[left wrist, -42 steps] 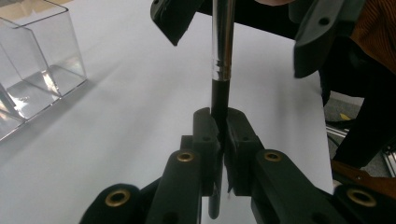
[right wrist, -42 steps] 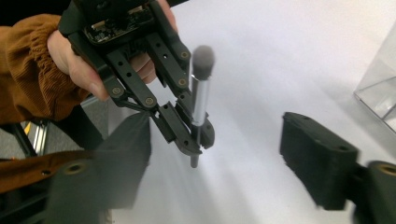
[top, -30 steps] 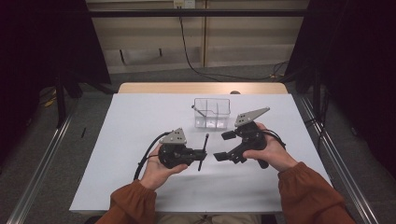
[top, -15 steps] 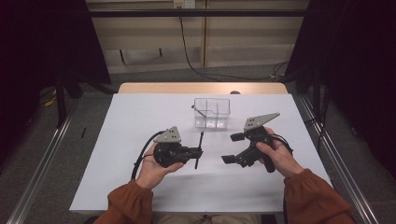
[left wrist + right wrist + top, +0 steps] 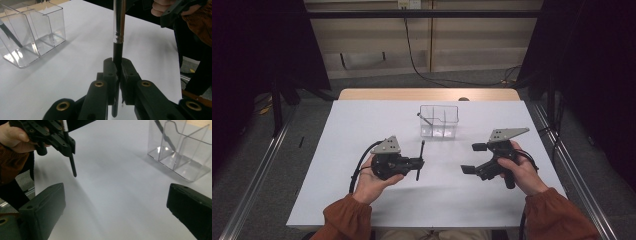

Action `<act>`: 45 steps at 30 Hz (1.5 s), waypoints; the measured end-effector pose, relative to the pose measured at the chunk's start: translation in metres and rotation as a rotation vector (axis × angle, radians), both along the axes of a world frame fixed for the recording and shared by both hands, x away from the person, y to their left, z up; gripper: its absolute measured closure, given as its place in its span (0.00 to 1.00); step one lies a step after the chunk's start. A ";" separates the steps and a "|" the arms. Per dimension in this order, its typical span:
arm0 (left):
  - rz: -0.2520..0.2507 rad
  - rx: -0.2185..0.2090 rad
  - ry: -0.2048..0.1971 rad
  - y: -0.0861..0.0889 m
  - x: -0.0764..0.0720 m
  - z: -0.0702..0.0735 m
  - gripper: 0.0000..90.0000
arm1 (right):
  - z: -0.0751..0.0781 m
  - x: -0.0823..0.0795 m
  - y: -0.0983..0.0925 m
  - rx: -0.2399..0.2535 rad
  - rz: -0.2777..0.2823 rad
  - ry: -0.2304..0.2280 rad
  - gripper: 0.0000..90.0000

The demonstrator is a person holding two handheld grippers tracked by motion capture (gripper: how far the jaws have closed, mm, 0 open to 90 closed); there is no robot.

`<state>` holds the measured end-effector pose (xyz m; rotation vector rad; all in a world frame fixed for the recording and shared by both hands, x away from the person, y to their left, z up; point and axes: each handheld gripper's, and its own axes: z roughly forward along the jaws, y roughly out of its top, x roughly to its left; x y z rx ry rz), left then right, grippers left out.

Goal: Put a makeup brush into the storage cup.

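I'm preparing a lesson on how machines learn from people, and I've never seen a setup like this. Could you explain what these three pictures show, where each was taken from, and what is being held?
No robot here: a person sits at a white table with a tool in each hand, squeezed to open and close two black jaws. The high view looks down from above the person. The other two pictures come from small cameras riding on the tools, looking along their jaws.

The left hand-held gripper is shut on a thin black brush with a silver collar, holding it upright, as the left gripper view shows close up. The right hand-held gripper is open, with nothing between its jaws.

On the table stands a clear plastic organiser with compartments; one holds another dark, slanting tool, too small to identify.
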<state>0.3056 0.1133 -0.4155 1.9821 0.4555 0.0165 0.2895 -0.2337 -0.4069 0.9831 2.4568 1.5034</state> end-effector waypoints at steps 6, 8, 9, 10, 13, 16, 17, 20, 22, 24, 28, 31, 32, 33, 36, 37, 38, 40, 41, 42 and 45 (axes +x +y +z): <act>0.024 -0.006 -0.006 0.008 0.000 0.001 0.94 | -0.008 -0.008 -0.013 -0.004 -0.060 -0.017 0.01; 0.033 -0.013 -0.007 0.011 0.000 0.002 0.94 | -0.011 -0.009 -0.017 0.004 -0.085 -0.023 0.01; 0.035 -0.014 -0.005 0.011 0.000 0.003 0.94 | -0.012 -0.010 -0.020 0.007 -0.096 -0.025 0.01; 0.039 -0.017 -0.005 0.012 0.000 0.003 0.94 | -0.012 -0.011 -0.022 0.008 -0.106 -0.028 0.01; 0.045 -0.024 -0.003 0.014 0.000 0.004 0.94 | -0.014 -0.015 -0.027 0.008 -0.125 -0.038 0.01; 0.050 -0.029 -0.007 0.016 0.000 0.005 0.94 | -0.014 -0.018 -0.032 0.015 -0.125 -0.039 0.01; 0.050 -0.027 -0.007 0.017 0.000 0.005 0.94 | -0.015 -0.019 -0.033 0.018 -0.135 -0.046 0.01; 0.057 -0.029 -0.011 0.020 -0.001 0.006 0.94 | -0.018 -0.022 -0.037 0.018 -0.157 -0.059 0.01; 0.066 -0.027 -0.013 0.022 -0.002 0.006 0.94 | -0.020 -0.024 -0.039 0.019 -0.163 -0.058 0.01; 0.073 -0.027 -0.014 0.025 -0.001 0.005 0.94 | -0.022 -0.028 -0.040 0.012 -0.179 -0.064 0.01; 0.087 -0.039 -0.014 0.028 -0.001 0.006 0.94 | -0.025 -0.034 -0.043 0.005 -0.200 -0.064 0.01; 0.093 -0.042 -0.018 0.031 -0.003 0.006 0.94 | -0.026 -0.039 -0.047 0.011 -0.230 -0.074 0.01; 0.095 -0.043 -0.018 0.032 -0.004 0.006 0.94 | -0.027 -0.041 -0.048 0.012 -0.237 -0.078 0.01; 0.098 -0.045 -0.019 0.033 -0.005 0.007 0.94 | -0.028 -0.042 -0.050 0.016 -0.249 -0.083 0.01; 0.107 -0.052 -0.021 0.035 -0.004 0.007 0.94 | -0.031 -0.047 -0.055 0.015 -0.286 -0.113 0.01; 0.112 -0.056 -0.020 0.035 -0.004 0.008 0.94 | -0.031 -0.048 -0.055 0.020 -0.299 -0.118 0.01; 0.114 -0.057 -0.020 0.036 -0.003 0.008 0.94 | -0.031 -0.050 -0.057 0.023 -0.307 -0.123 0.01; 0.119 -0.060 -0.023 0.036 -0.003 0.008 0.94 | -0.031 -0.053 -0.060 0.033 -0.323 -0.139 0.01; 0.123 -0.061 -0.023 0.036 -0.003 0.009 0.94 | -0.031 -0.054 -0.062 0.035 -0.338 -0.154 0.00; 0.123 -0.060 -0.025 0.036 -0.002 0.009 0.94 | -0.031 -0.055 -0.063 0.044 -0.360 -0.167 0.00; 0.131 -0.063 -0.026 0.034 -0.001 0.009 0.94 | -0.036 -0.058 -0.068 0.049 -0.384 -0.203 0.00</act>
